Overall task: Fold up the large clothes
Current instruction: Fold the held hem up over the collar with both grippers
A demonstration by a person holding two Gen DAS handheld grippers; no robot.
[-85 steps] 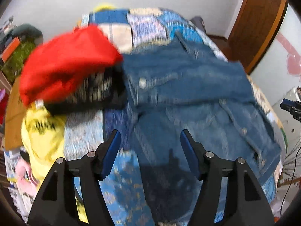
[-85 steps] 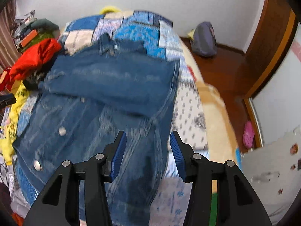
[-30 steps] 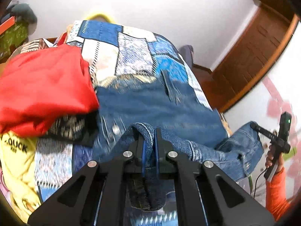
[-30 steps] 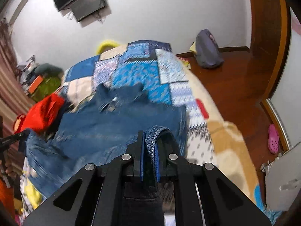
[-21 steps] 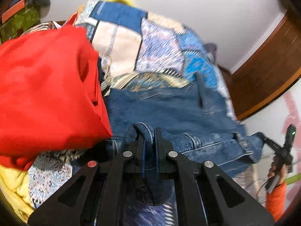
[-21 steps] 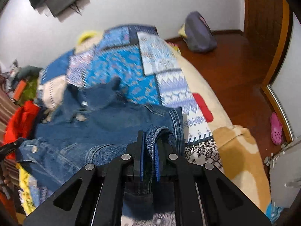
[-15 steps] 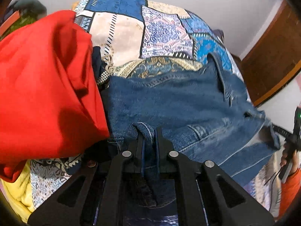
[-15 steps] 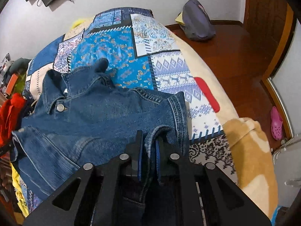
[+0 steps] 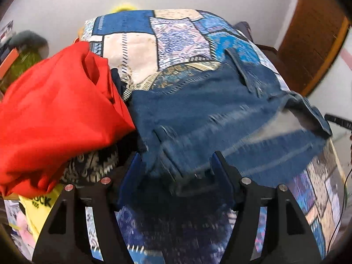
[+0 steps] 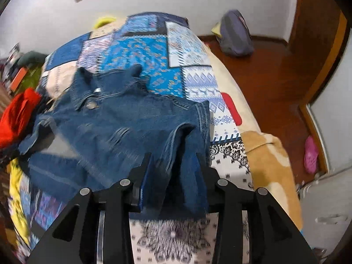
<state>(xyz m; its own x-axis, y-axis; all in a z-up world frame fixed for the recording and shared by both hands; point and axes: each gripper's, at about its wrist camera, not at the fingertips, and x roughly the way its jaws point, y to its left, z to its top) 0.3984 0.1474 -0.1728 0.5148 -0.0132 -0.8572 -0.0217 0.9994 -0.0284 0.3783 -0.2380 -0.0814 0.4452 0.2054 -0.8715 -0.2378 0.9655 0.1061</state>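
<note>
Folded once across already, by the look of it: denim jacket [image 10: 123, 127] lying doubled on the patchwork quilt [image 10: 143, 50], bottom hem brought up over the chest, collar and one metal button at the far end. Both corners of that hem being let go right now. Left gripper [image 9: 176, 173] opening, jaws fairly wide, loose denim between them but no pad pressing on it. Right gripper [image 10: 171, 176] opening too, narrower, a fold of the hem hanging between the blue pads and apparently slipping free (blur makes contact hard to judge). Still to do, as a guess: smoothing the doubled layer, tucking the sleeve that sticks out on the left side, then another fold to make a compact stack. Beside the jacket, touching its left edge, a heap of other clothes: red garment [image 9: 59, 110] on top, a dark patterned piece [image 9: 92, 167] under it, something yellow [image 9: 39, 202] below. No basket, box or drawer in view for finished items.
</note>
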